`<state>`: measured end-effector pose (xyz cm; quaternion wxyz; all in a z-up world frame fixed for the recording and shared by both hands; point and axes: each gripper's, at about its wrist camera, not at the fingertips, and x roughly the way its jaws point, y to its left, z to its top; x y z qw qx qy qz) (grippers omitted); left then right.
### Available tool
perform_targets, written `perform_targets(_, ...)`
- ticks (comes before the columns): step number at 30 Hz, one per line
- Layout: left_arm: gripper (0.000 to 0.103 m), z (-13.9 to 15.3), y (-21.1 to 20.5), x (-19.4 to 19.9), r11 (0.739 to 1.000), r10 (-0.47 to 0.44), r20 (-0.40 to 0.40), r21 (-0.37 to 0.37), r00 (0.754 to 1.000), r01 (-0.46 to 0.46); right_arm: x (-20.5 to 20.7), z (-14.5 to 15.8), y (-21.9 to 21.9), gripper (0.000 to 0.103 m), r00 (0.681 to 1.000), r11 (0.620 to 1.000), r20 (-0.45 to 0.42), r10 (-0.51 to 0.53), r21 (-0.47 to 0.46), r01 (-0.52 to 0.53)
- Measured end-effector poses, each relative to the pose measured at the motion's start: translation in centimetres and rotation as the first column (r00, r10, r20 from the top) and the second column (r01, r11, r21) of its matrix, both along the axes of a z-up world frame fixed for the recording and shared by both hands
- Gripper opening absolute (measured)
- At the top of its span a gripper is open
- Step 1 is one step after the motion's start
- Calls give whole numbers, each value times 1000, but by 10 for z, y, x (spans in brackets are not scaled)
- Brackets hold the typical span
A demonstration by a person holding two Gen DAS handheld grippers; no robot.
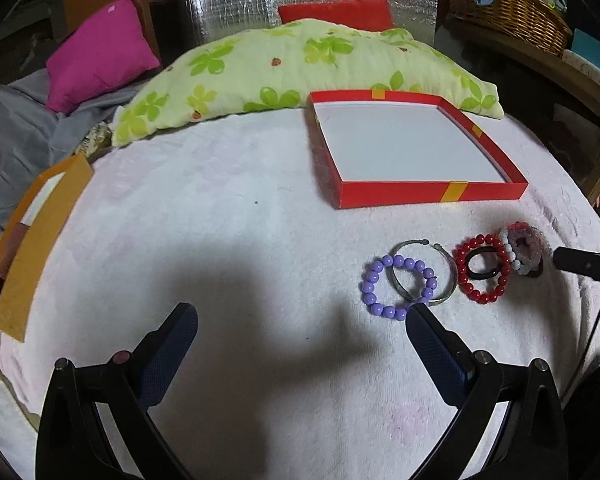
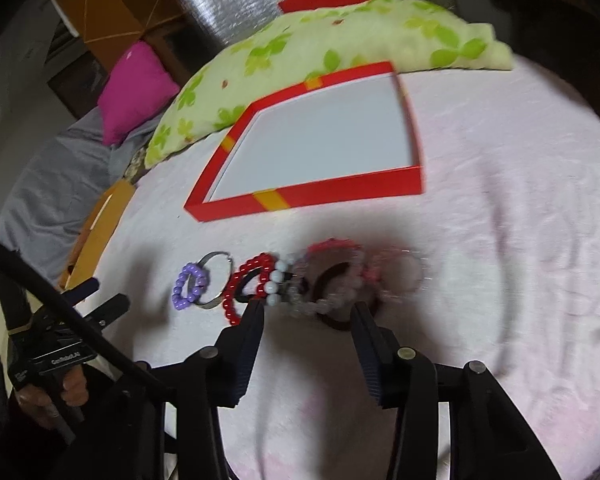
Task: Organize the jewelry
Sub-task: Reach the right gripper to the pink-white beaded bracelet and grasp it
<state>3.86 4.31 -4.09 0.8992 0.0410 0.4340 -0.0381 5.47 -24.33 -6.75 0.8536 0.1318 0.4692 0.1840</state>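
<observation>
Jewelry lies in a row near the front right of the pale pink blanket: a purple bead bracelet overlapped by a thin metal bangle, then a red bead bracelet ringing a black hair tie, then a blurred pile of white and pink bead bracelets. Only 1 piece of writing shows, small white lettering on the left gripper's body in the right wrist view, too small to read surely. Behind the row sits a shallow red box with yellow bands, its white floor bare. At the blanket's left edge lies an orange tray, contents unclear. Along the far edge rests a green floral pillow, with a magenta cushion and grey cloth beyond the far left corner and a wicker basket holding blue cloth beyond the far right. The left gripper hangs over bare blanket, jaws wide, nothing between them, its right finger tip beside the purple beads. The right gripper has jaws at a middling gap, nothing gripped; its fingertips reach the near side of the white and pink pile, and whether they touch it I cannot tell.
</observation>
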Motion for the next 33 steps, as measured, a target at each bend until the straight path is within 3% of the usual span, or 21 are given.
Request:
perform_targets(5,103,-14,-8,7,1000,-28,-22,8,999,28,18,-15,11,48,999,998,-39,-26,-55,24)
perform_targets(9,102,-20,-17,8,998,-48,-12,46,999,49,26,-21,9,48,997,998,-65,-44,-42,42)
perform_targets(11,101,-22,-22,9,997,-62,-12,50,998,63,27,-22,12,42,997,998,-58,-43,-57,40)
perform_targets(13,93,-25,-27,12,996,-77,-19,42,997,78,27,-24,15,29,997,997,-61,-49,-67,45)
perform_targets(16,82,-31,-30,18,996,-89,-43,27,995,90,30,-27,15,20,996,996,-60,-67,-54,64)
perform_targets(22,61,-34,-36,22,991,-130,-40,-21,991,129,22,-25,6,19,996,997,-40,-77,-32,75)
perform_targets(27,29,-35,-36,21,988,-148,-37,-36,988,147,20,-27,-4,19,994,996,-64,-92,7,92)
perform_targets(33,14,-33,-26,22,993,-115,-27,-43,993,113,18,-24,-3,19,995,995,-47,-90,27,91)
